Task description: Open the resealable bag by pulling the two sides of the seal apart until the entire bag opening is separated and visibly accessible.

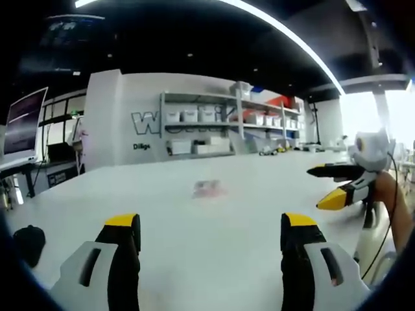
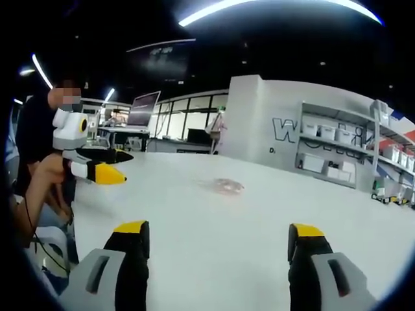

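Observation:
A small clear resealable bag with pinkish contents lies flat on the white table, ahead of both grippers and apart from them. In the left gripper view my left gripper stands open, its yellow-tipped jaws wide apart with nothing between them. My right gripper comes in from the right there, held above the table with its jaws apart. In the right gripper view the bag lies beyond my open right gripper. My left gripper hovers at the left, open, held by a person's hand.
A black object rests near the table's left edge. Shelves with white bins stand behind the table, and a monitor is at the far left. A person in dark clothes stands at the table's left side.

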`<state>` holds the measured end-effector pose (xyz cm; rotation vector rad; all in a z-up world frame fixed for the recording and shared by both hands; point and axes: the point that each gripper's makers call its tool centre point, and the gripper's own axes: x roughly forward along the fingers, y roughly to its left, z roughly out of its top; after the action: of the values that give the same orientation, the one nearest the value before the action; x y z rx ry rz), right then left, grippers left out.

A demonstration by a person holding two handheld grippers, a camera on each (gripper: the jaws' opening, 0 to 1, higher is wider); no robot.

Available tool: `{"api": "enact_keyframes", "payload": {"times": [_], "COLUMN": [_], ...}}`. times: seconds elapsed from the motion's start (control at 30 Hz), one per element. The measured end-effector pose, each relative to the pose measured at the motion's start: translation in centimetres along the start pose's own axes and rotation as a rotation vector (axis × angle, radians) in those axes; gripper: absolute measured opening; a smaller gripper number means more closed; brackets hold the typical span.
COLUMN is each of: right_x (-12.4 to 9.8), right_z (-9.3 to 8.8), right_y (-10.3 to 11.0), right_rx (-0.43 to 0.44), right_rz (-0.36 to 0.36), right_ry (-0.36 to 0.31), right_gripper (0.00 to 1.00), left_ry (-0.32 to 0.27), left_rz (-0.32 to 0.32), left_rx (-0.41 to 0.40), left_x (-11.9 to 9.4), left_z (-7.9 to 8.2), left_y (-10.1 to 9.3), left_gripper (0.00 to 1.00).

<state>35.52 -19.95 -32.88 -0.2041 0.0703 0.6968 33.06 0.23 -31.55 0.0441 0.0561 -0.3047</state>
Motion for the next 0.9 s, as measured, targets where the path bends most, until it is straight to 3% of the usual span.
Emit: {"api": "enact_keyframes", "payload": {"times": [0.9], "right_x": [0.29], "right_z": [0.28], "right_y": [0.51], "right_rx": [-0.008], "right_rz": [0.014], "right_ry": [-0.002], "right_gripper": [0.88], "left_ry": [-0.009], "left_rz": [-0.02], "left_rx": [0.001], "left_x": [0.14], "left_z": [0.26], "left_y": [-0.48], "left_gripper": [0.89]}}
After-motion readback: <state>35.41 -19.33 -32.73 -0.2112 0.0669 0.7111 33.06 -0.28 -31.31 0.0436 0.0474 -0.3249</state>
